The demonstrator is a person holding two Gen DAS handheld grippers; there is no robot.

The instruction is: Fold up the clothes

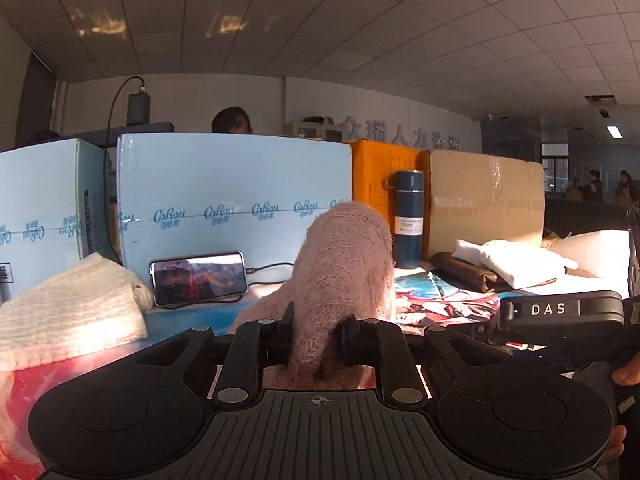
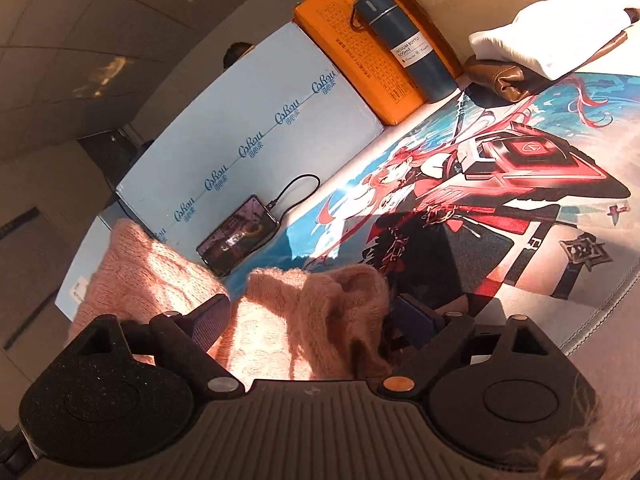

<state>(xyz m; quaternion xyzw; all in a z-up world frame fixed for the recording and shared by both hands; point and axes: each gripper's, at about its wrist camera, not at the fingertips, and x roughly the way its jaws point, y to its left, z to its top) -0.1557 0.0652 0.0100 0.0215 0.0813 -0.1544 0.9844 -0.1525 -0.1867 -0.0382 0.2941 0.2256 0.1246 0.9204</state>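
— Left gripper [image 1: 316, 340]?
— Mine pinches the fuzzy pink sweater [image 1: 340, 264], bunched upright before the phone [image 1: 199, 278].
— Right gripper [image 2: 308, 320]?
— Parted around knit folds; only its view shows the glossy printed mat [image 2: 520, 184].

A fuzzy pink sweater [image 1: 344, 264], a dark blue bottle [image 1: 409, 220], an orange box [image 2: 372, 60], and a red-and-cyan anime-print mat [image 2: 480, 184].

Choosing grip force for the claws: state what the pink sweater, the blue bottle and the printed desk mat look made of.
Pink sweater: fuzzy knit, probably mohair-like wool or acrylic; loose halo of fibres, cable texture.
Blue bottle: likely painted metal; its label reads "vacuum bottle", with a smooth matte sheen.
Printed desk mat: apparently cloth-topped rubber, lying flat with a stitched edge; the base is hidden.
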